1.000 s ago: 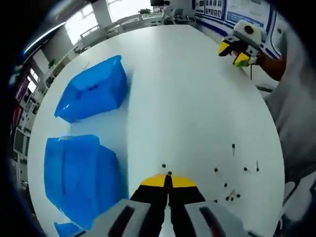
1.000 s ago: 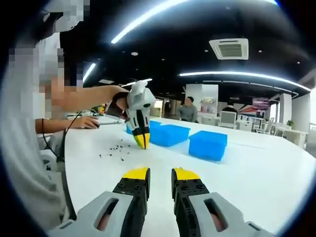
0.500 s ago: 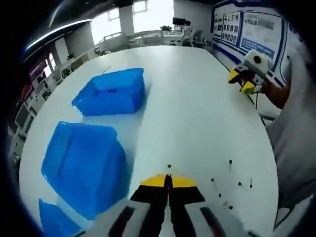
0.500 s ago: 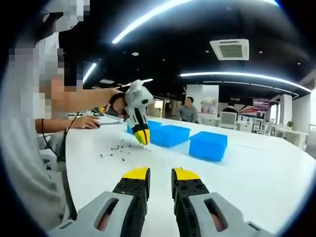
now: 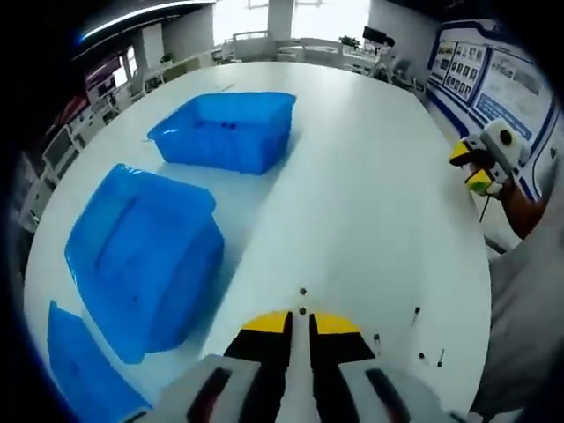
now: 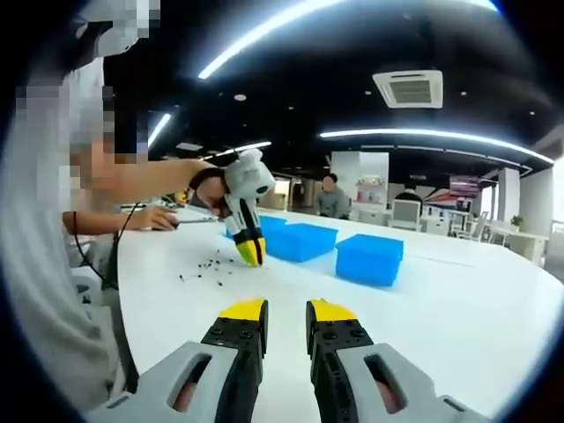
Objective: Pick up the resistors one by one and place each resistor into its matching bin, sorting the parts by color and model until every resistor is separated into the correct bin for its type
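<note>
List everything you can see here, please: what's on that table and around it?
Table: one, white, large, under everything.
Bins: three in the left gripper view, blue, along the table's side; the farthest holds a few dark bits.
Resistors: many, small and dark, scattered loose on the table.
Seated people: at least one, in the background.
Left gripper: one, yellow-tipped, jaws shut on a small dark resistor.
Right gripper: one, yellow-tipped, jaws open, empty.

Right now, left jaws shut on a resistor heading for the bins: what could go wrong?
1. The resistor sits only at the very tips of the left gripper; it could slip out before reaching a bin.
2. Three blue bins, nearest bin and far bin, look alike, so a wrong drop seems easy.
3. Loose resistors on the table could get knocked.
</note>
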